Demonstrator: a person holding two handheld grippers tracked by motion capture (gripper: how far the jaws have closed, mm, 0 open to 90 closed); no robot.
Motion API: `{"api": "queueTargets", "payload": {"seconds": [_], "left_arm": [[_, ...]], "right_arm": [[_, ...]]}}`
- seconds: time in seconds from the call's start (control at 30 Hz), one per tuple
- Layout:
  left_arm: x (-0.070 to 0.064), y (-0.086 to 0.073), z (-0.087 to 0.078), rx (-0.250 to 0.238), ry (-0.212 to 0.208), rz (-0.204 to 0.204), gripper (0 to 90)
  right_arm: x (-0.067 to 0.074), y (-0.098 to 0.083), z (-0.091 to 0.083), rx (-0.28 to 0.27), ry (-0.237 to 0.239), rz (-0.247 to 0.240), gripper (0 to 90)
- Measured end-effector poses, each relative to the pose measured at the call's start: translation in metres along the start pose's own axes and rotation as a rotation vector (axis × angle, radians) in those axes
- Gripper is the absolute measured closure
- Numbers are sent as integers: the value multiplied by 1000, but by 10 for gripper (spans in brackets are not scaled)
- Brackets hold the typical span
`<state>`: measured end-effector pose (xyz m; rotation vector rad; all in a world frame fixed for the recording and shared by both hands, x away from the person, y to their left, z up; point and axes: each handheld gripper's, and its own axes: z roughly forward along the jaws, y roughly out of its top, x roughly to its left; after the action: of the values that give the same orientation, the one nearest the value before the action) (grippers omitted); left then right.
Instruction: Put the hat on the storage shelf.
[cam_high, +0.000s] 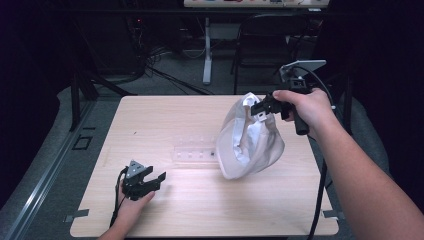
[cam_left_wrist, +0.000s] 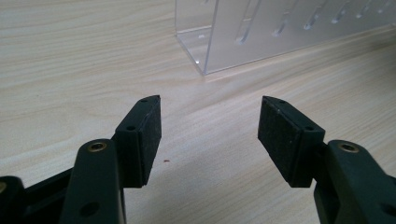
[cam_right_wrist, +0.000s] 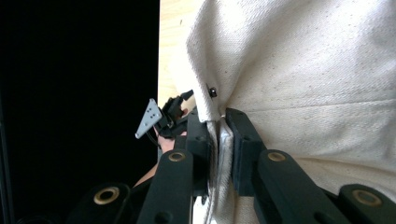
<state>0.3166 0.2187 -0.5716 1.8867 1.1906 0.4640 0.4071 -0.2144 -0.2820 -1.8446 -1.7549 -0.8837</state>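
Note:
A cream cloth piece (cam_high: 250, 142), shaped like a cap or a soft bag, hangs in the air over the right half of the table. My right gripper (cam_high: 257, 111) is shut on its upper rim. In the right gripper view both pads pinch a folded edge of the cloth (cam_right_wrist: 303, 70) at the gripper (cam_right_wrist: 218, 128), just under a small dark stud. My left gripper (cam_high: 159, 179) rests low at the front left of the table, open, with nothing between its pads (cam_left_wrist: 210, 135). The right gripper view also has it far off (cam_right_wrist: 180, 100).
A clear acrylic rack with slots (cam_high: 192, 152) lies on the light wooden table (cam_high: 150, 125) between the two grippers, close ahead of the left one (cam_left_wrist: 280, 37). Beyond the table stand a dark chair (cam_high: 265, 35) and a desk leg (cam_high: 207, 50), with cables on the floor.

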Motion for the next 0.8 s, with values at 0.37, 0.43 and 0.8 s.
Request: {"api": "queueTargets", "payload": {"seconds": [0.37,0.43,0.8], "left_arm": [[0,0,1,1,-5,-3,400],[0,0,1,0,-7,-3,400],[-6,2,-3,-43,-29,38,413]], "right_arm": [[10,24,16,-49,33,11,806],[11,27,17,-62,35,19,806],[7,40,27,-130,27,72,807]]}}
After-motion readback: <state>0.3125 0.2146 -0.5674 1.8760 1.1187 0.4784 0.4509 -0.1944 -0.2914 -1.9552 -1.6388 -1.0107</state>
